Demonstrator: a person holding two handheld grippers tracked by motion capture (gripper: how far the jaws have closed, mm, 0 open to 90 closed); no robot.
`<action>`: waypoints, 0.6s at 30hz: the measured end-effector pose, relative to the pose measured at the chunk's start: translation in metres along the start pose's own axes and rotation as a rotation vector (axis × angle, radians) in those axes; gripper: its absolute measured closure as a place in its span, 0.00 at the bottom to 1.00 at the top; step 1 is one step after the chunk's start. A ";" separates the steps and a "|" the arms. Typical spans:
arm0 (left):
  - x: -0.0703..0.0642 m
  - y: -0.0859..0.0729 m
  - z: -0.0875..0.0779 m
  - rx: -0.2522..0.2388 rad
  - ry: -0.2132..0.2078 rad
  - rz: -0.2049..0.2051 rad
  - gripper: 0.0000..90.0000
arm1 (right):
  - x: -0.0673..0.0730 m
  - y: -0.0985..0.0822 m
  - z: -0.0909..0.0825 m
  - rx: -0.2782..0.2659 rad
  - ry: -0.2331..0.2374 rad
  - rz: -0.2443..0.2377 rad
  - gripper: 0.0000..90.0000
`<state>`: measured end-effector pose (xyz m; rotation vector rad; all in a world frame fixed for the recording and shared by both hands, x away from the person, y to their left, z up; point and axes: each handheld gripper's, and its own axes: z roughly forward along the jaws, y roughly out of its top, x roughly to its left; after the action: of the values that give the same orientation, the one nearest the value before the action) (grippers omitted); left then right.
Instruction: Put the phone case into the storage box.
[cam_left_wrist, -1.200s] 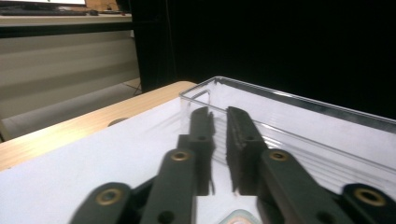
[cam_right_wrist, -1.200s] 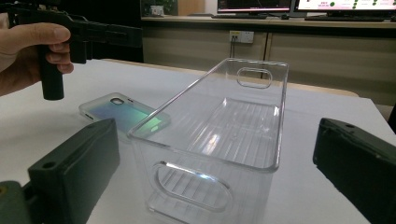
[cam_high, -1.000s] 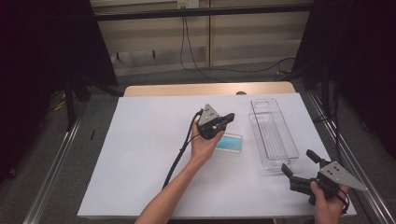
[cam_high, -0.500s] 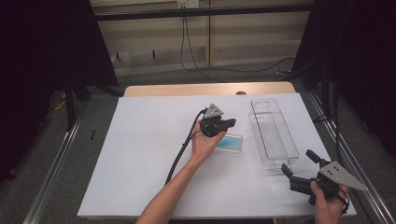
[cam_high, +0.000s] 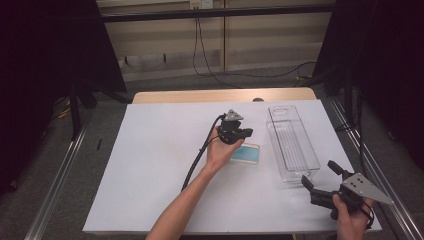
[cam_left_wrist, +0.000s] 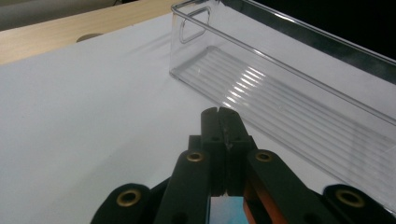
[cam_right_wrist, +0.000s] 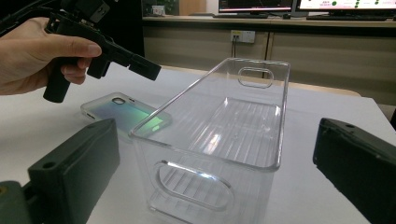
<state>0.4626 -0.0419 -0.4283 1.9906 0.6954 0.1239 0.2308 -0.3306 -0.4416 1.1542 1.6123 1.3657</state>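
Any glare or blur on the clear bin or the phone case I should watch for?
Left gripper view: bright streaks on the clear bin floor. Right gripper view: the phone case reflects green, near black pads soft. High view: dim, surroundings dark, nothing blurred.

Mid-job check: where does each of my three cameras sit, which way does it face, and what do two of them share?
High view: above the table's near side, looking forward and down; forearms, left gripper, right gripper.
Left gripper view: over its shut jaws toward the clear plastic bin.
Right gripper view: between its open jaws at the bin, with the iridescent phone case and left gripper behind.
Shared: all show the bin.
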 end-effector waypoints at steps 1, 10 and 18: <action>0.001 0.000 0.001 0.008 -0.003 -0.002 1.00 | 0.000 0.000 0.000 -0.001 0.000 0.003 0.00; 0.005 0.000 0.010 0.094 0.017 -0.026 1.00 | 0.001 0.000 0.000 -0.001 0.003 0.004 0.00; 0.004 0.002 0.022 0.156 0.055 -0.022 1.00 | 0.001 0.000 0.000 -0.001 0.006 0.004 0.00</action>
<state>0.4750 -0.0576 -0.4387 2.1348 0.7831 0.1145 0.2301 -0.3301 -0.4414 1.1543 1.6139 1.3730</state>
